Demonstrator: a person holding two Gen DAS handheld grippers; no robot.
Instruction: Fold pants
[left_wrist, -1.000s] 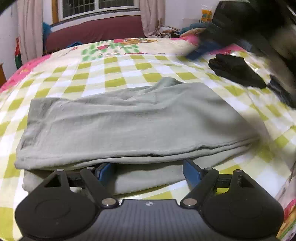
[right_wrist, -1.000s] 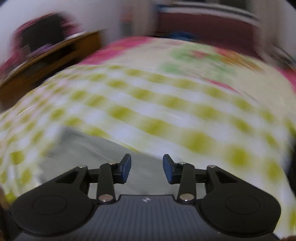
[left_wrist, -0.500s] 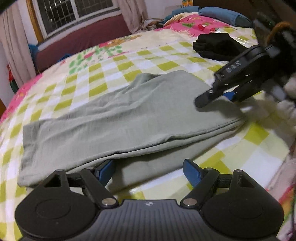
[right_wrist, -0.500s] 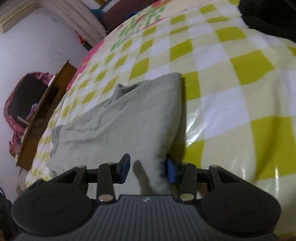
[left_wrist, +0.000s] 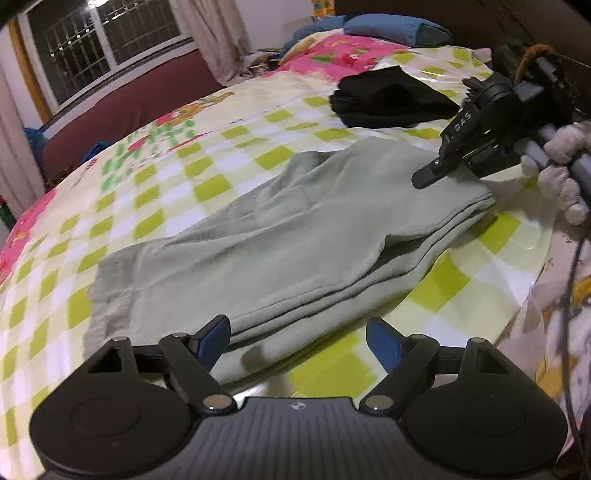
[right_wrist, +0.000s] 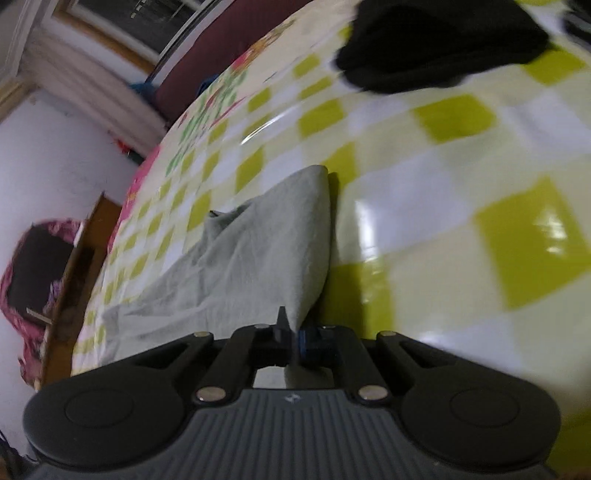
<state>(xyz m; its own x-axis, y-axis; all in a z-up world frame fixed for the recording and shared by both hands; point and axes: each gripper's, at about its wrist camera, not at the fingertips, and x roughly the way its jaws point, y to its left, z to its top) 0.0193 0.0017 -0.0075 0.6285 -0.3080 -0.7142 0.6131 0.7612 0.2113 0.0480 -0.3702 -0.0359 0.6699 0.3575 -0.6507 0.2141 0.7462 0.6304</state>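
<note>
The right tool (right_wrist: 293, 338) has just closed its jaws on the corner of the grey-green pants (left_wrist: 295, 236) lying folded on the bed (left_wrist: 461, 280), while the left tool (left_wrist: 299, 341) stays wide open at their near edge, so I judge the next fold can begin.
</note>
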